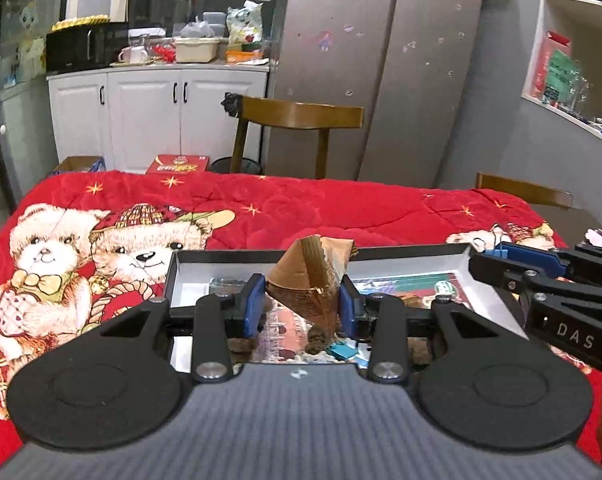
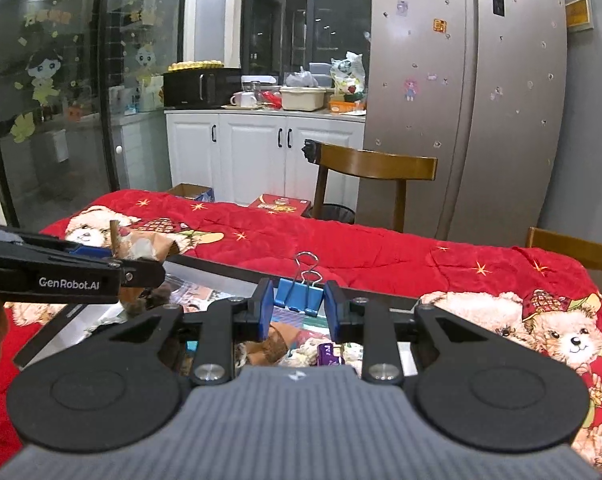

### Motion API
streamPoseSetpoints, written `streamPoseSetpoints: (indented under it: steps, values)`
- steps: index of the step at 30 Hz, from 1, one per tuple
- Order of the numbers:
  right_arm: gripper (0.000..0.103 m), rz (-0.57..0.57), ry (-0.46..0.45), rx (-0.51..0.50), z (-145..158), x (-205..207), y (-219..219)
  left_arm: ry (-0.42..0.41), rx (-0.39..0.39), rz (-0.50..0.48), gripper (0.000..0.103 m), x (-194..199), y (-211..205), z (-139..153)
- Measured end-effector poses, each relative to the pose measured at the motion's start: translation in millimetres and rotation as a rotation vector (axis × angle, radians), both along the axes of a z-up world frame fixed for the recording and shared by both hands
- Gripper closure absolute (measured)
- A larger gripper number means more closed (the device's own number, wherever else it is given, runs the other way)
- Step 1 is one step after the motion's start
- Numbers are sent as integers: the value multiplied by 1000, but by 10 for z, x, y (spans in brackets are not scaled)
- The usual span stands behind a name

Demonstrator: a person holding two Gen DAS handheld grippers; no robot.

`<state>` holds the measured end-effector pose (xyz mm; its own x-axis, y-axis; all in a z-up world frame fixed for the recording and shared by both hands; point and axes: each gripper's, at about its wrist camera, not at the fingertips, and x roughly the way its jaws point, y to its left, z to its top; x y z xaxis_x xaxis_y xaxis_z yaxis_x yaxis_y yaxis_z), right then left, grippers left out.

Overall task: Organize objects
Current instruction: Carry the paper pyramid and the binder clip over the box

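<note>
My left gripper (image 1: 303,304) is shut on a crumpled brown snack wrapper (image 1: 313,276) and holds it above a shallow black-rimmed box (image 1: 417,251) with a white wall, on the red bear quilt. My right gripper (image 2: 297,306) is shut on a blue binder clip (image 2: 299,296) with its wire handles up, over the same box (image 2: 237,268). The box holds small items, among them a purple packet (image 2: 328,354) and a teal piece (image 1: 343,350). The right gripper shows at the right edge of the left wrist view (image 1: 481,256); the left gripper with the wrapper shows at the left of the right wrist view (image 2: 121,258).
The red quilt (image 1: 301,204) covers the table. Wooden chairs (image 1: 297,120) stand at the far side and at the right (image 1: 525,192). A red carton (image 1: 179,164) and a cardboard box (image 1: 77,164) lie beyond the far edge. Behind stand white cabinets (image 1: 157,112) and a steel fridge (image 1: 381,68).
</note>
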<state>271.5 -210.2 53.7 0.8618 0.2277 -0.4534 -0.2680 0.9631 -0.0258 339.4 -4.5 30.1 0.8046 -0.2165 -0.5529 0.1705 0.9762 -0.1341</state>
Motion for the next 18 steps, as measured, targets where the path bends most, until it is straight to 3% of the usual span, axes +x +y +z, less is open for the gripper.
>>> streamPoseSetpoints:
  steps: [9,18]
  values:
    - [72,-21,48,40,-232,267,-101,47,15,8,59,246,21,-292]
    - [72,-9,93,-19,-437,382,25,54,70,-2,59,322,-36,-367]
